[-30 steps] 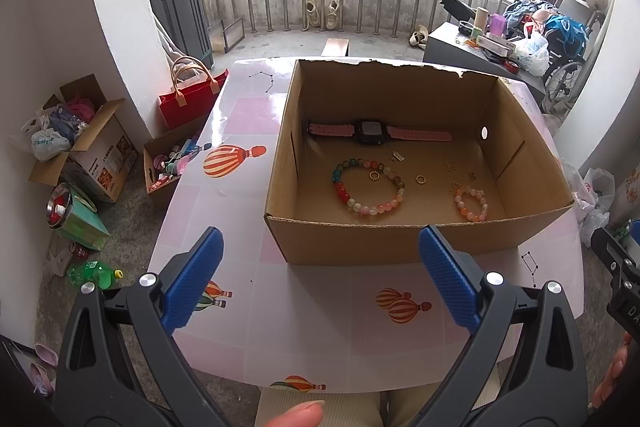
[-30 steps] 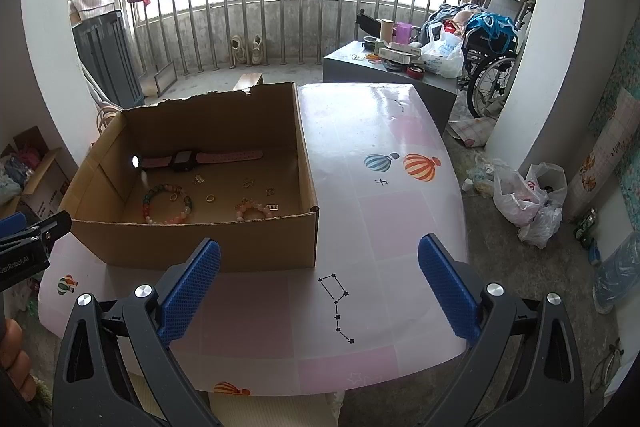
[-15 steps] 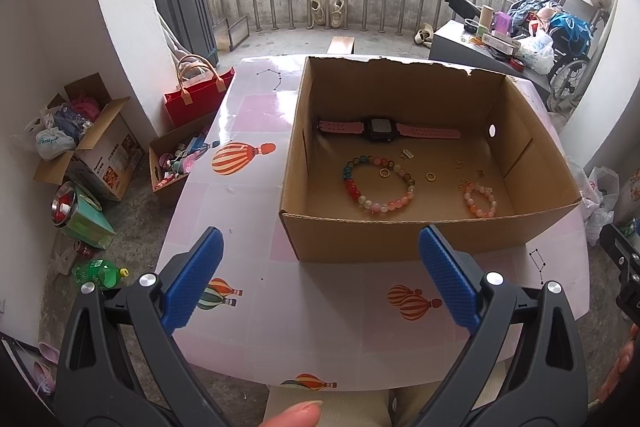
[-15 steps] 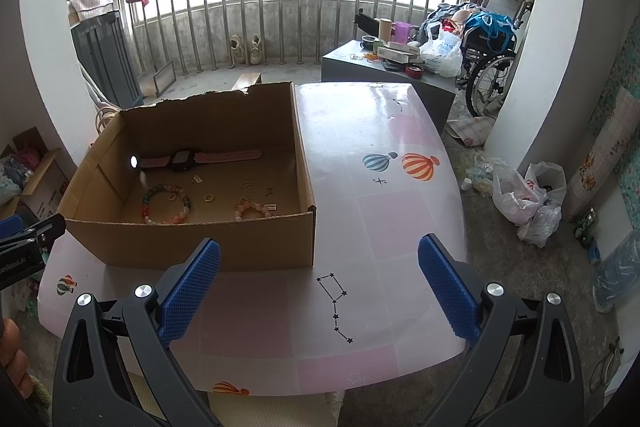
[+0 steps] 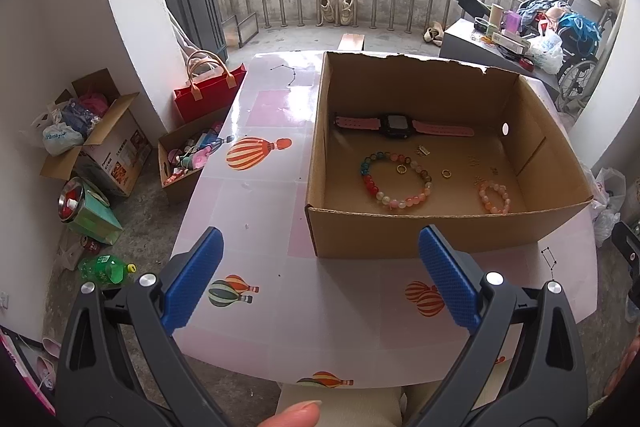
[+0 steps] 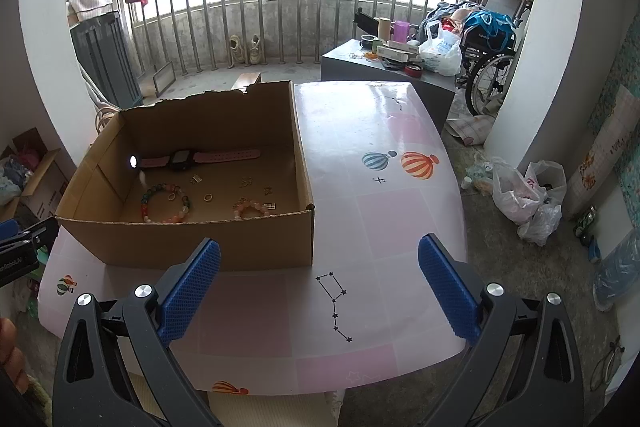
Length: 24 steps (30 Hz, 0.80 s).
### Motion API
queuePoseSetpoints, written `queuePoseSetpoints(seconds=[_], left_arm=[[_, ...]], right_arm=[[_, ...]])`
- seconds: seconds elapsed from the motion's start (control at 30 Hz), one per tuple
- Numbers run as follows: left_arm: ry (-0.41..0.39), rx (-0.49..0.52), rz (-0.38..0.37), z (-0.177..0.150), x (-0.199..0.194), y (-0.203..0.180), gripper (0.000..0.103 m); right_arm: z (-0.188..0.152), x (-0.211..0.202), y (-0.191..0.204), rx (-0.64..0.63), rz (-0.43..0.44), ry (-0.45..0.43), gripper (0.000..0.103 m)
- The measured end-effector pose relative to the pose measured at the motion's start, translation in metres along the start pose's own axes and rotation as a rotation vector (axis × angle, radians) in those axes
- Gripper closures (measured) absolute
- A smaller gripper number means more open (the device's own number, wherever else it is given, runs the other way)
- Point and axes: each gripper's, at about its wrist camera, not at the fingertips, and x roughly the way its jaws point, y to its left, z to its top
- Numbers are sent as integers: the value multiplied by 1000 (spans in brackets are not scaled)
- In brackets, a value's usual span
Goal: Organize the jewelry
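here the left hand-held gripper [image 5: 320, 277] hangs spread wide above the near part of the counter [image 5: 256, 195], its blue pads gripping nothing, and the right hand-held gripper [image 6: 319, 289] is spread the same way, empty, over the counter's near right part

between the left pads lies bare pink-and-white tabletop printed with hot-air balloons, free up to the front wall of the cardboard box [image 5: 440, 231]. the box stands toward the counter's right side in the left view; a broad strip of open surface runs along its left wall to the counter's left edge. in the right view the box's right wall stands near the middle of the counter, and everything right of it is clear surface out to the rounded far-right edge, with a star-line drawing just ahead of the pads

the jewelry lies on the box floor: a pink-strapped watch [image 5: 400, 125] along the back wall, a large multicoloured bead bracelet [image 5: 396, 181] in the middle, a small pink bead bracelet [image 5: 495, 197] near the front right, and gold rings [image 5: 447, 173] and tiny charms scattered between them. the back rim is torn and ragged; a round hole pierces the right wall

white lettering shows on the black tool at the right view's left edge, too cropped to read
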Motion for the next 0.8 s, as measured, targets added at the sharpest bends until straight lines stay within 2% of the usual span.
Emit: queuePoseSetpoints(seconds=[0.8], left_arm=[[-13, -32, 16, 1, -2, 23, 9]], right_arm=[[0, -2, -3, 3, -2, -1, 7]])
